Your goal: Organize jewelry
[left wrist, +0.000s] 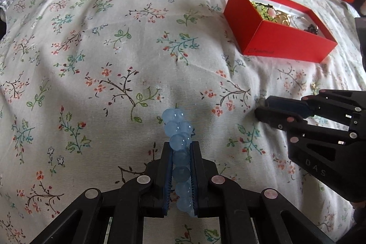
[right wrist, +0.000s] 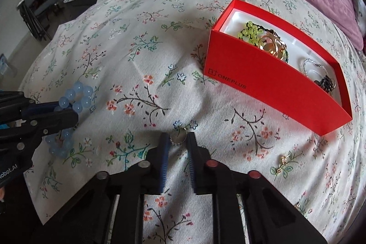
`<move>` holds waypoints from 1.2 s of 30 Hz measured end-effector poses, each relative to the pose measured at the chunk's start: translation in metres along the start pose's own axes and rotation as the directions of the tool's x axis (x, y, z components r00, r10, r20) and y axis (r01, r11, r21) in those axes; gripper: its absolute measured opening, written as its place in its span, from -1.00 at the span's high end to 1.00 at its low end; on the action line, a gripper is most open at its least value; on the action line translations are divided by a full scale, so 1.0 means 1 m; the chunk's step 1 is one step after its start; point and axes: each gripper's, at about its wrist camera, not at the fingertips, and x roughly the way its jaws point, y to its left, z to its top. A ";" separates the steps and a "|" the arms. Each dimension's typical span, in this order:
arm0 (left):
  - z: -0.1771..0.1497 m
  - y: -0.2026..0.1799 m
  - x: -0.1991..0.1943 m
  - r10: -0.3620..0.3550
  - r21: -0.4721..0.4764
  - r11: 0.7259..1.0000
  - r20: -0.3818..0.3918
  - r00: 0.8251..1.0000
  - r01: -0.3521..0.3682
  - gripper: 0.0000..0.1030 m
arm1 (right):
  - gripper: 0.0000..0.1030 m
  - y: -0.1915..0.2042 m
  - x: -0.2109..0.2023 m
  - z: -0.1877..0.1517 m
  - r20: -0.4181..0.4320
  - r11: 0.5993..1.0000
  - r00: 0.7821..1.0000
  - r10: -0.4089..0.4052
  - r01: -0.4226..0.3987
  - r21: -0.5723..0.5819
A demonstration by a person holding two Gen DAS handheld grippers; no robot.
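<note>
Blue bead bracelet [left wrist: 180,152] clamped in the left gripper [left wrist: 180,145]; small ring [right wrist: 178,138] between the right gripper's [right wrist: 178,137] tips.

The bracelet looks light, smooth and floppy, best pinched across its beads, as the closed jaws do. The ring lies on the bed [right wrist: 137,61], tiny and slippery; right jaws stand narrowly apart around it, contact unclear. The red box [right wrist: 270,84] lies beyond.

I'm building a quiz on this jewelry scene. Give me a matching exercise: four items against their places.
1 blue bead bracelet
2 ring
3 green bead piece
4 gold earring

A inside the red box
B loose on the bedspread
C clamped in the left tool
D between the right tool tips

Pairs: 1-C, 2-D, 3-A, 4-B
</note>
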 end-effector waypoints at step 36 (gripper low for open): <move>0.004 -0.002 0.003 0.004 -0.024 1.000 0.008 1.000 -0.004 0.83 | 0.26 -0.016 -0.006 -0.017 0.044 1.000 0.999 0.026 -0.025 -0.018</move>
